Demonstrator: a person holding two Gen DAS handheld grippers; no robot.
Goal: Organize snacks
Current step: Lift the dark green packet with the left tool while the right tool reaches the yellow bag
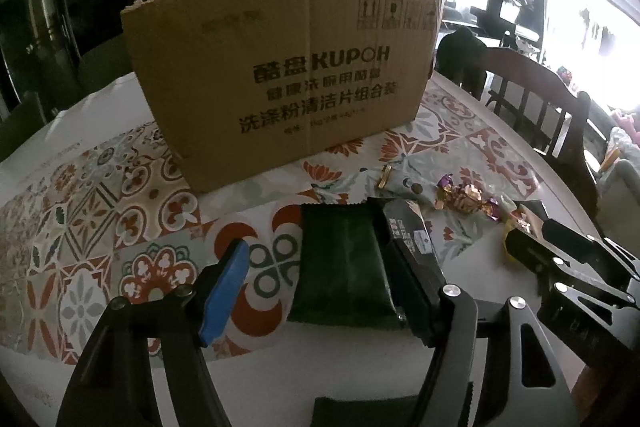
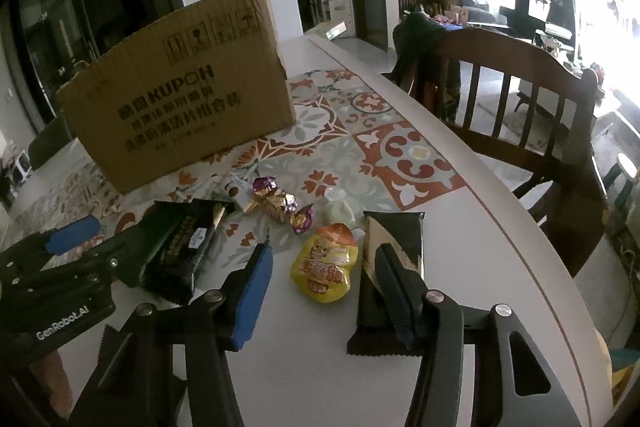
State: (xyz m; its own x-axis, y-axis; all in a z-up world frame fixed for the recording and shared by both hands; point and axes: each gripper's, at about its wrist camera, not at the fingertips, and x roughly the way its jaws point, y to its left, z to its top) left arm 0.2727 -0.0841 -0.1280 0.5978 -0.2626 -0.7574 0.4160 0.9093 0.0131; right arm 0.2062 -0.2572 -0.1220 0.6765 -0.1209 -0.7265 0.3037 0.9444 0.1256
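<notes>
A brown cardboard box [image 1: 280,67] stands on the patterned tablecloth; it also shows in the right wrist view [image 2: 176,107]. My left gripper [image 1: 316,275] is open, its jaws on either side of a dark green packet [image 1: 344,267], with a black packet [image 1: 412,239] against its right finger. My right gripper [image 2: 324,287] is open around a yellow pouch [image 2: 326,263], its right finger on a black and tan packet [image 2: 392,247]. A gold and purple candy [image 2: 280,207] lies behind, and shows in the left wrist view [image 1: 466,197].
A wooden chair [image 2: 532,99] stands at the table's right edge. The round white table rim [image 2: 520,227] curves close to the right gripper. A small pale green wrapper [image 2: 340,211] lies by the pouch. The left gripper [image 2: 80,251] shows at the left of the right wrist view.
</notes>
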